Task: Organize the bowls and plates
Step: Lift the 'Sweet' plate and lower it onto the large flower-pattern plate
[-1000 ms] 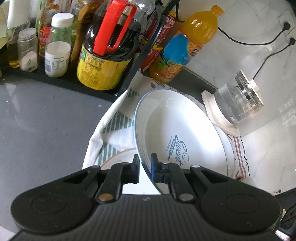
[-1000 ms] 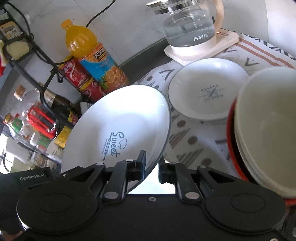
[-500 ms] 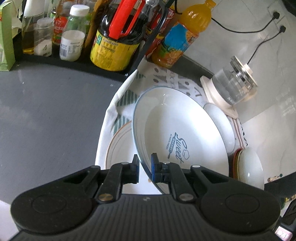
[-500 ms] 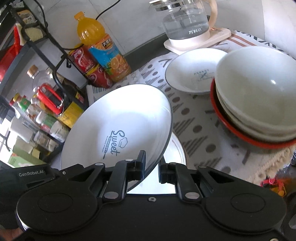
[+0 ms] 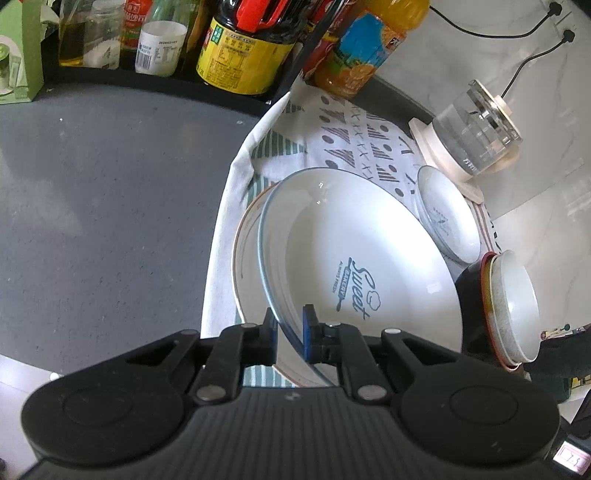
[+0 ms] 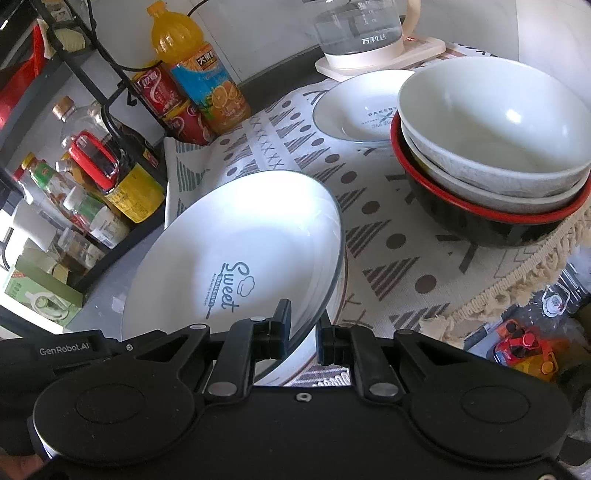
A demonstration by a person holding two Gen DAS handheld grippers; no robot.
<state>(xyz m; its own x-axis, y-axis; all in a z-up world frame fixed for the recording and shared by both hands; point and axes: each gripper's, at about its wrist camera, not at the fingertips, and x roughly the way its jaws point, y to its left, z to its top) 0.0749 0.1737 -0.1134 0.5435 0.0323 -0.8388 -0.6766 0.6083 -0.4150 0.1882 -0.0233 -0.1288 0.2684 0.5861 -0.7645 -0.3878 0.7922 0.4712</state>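
Note:
A large white plate printed "Sweet" (image 5: 354, 258) is held tilted at its near rim by both grippers. My left gripper (image 5: 290, 325) is shut on the rim's left part, and my right gripper (image 6: 304, 332) is shut on the same plate (image 6: 236, 240) further right. Just below it, another white plate with a thin brown line (image 5: 247, 258) lies on the patterned cloth (image 5: 354, 133). A small white "Bakery" plate (image 6: 358, 107) sits by the kettle. Two white bowls are nested in a black bowl with a red rim (image 6: 487, 136).
A glass kettle on a cream base (image 6: 362, 33) stands at the back of the cloth. An orange drink bottle (image 6: 199, 74) and red cans are behind. A black rack of sauce bottles (image 6: 110, 173) is at the left. The cloth's fringe (image 6: 517, 288) hangs over the counter edge.
Both grippers have pulled back with the Sweet plate toward the near end of the cloth. It now hangs low over the brown-lined plate, and the bowl stack has come into the left wrist view.

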